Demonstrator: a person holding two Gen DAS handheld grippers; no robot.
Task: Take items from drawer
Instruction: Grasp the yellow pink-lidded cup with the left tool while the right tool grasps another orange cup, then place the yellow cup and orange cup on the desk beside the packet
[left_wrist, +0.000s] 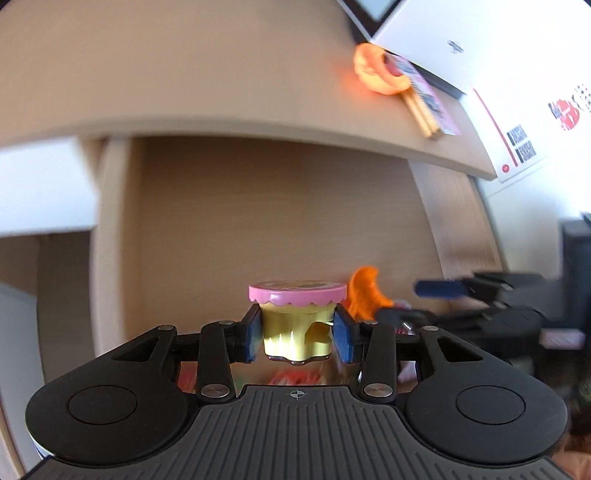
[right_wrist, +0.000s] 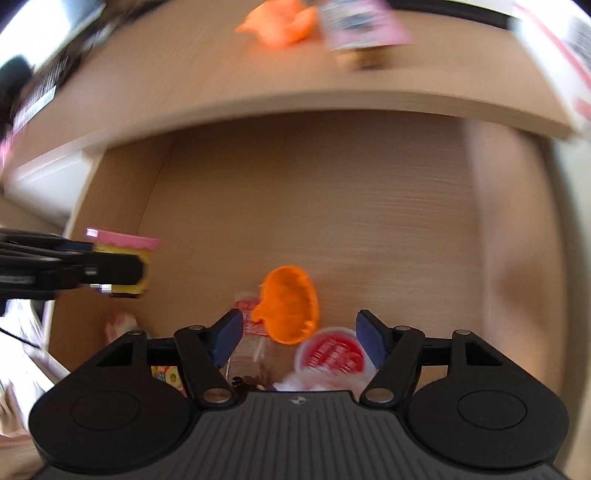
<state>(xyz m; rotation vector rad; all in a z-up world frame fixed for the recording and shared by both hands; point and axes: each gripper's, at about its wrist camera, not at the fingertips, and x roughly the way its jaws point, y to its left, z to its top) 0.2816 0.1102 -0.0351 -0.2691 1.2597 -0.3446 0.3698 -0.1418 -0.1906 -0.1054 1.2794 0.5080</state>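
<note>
My left gripper (left_wrist: 298, 334) is shut on a small yellow cup with a pink scalloped lid (left_wrist: 297, 325), held above the open wooden drawer (left_wrist: 258, 221). The same cup (right_wrist: 125, 254) shows at the left of the right wrist view, with the left gripper (right_wrist: 110, 271) around it. My right gripper (right_wrist: 299, 338) stands open over the drawer's near end, nothing between its fingers. Under it lie an orange shell-like piece (right_wrist: 290, 304), a red-lidded cup (right_wrist: 334, 354) and a clear wrapped packet (right_wrist: 249, 339). In the left wrist view the right gripper (left_wrist: 443, 291) is blurred at the right.
The desktop (left_wrist: 184, 74) above the drawer carries an orange toy (left_wrist: 376, 70), a pink packet with wooden sticks (left_wrist: 424, 96) and white boxes (left_wrist: 517, 122). A white cabinet face (left_wrist: 40, 184) stands at the left. More wrappers (right_wrist: 120, 325) lie at the drawer's left.
</note>
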